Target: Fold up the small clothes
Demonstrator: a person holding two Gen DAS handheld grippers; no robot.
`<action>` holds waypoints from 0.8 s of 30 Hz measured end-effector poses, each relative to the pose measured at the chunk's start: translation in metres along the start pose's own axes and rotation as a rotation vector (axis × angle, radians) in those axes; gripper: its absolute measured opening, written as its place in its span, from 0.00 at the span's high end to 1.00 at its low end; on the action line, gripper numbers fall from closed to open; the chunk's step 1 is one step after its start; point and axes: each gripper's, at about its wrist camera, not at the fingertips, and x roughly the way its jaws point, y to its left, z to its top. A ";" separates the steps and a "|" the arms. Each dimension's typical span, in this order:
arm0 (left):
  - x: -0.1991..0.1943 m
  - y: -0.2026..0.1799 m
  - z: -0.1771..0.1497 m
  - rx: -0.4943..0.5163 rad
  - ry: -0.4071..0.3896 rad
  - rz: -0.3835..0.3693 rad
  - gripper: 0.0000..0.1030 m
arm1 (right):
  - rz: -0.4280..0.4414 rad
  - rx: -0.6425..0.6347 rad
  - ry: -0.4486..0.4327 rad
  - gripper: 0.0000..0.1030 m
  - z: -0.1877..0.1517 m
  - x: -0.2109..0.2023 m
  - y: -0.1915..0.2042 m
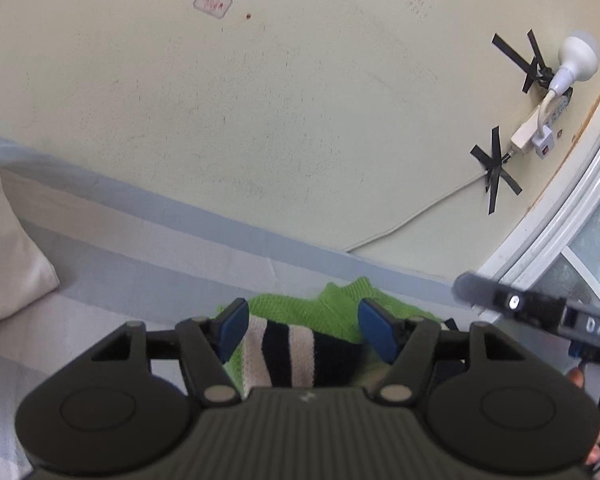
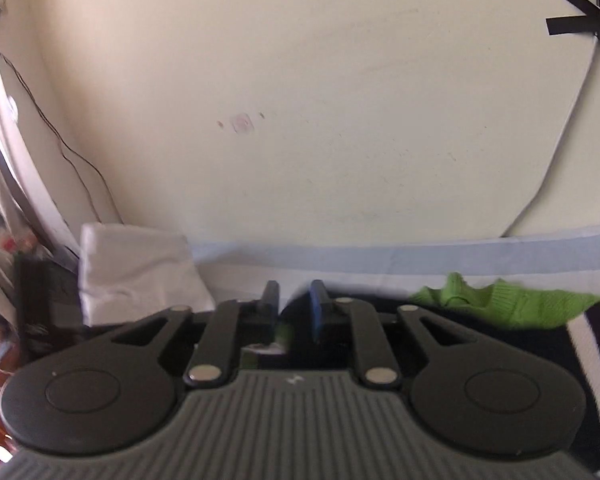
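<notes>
A small knit garment (image 1: 284,356) in green with navy and white stripes lies bunched on the striped bed sheet (image 1: 112,280). My left gripper (image 1: 305,328) hovers right over it, open, its blue pads standing wide on either side of the striped part without pressing it. A blurred finger (image 1: 474,291) of the other gripper reaches in from the right. In the right wrist view the garment (image 2: 512,304) spreads to the right, and a dark fold of it lies under my right gripper (image 2: 295,303), whose jaws stand narrowly apart with the sheet showing between the tips.
A white pillow (image 1: 8,240) lies at the left of the bed, seen also as a pillow (image 2: 140,276) in the right wrist view. The wall (image 1: 300,100) runs close behind the bed, with a taped power strip (image 1: 536,124) and cable. A window frame (image 1: 576,192) is at the right.
</notes>
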 end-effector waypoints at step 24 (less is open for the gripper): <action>0.048 -0.033 -0.042 0.280 0.163 0.158 0.39 | -0.563 0.270 -0.010 0.75 -0.049 -0.031 -0.184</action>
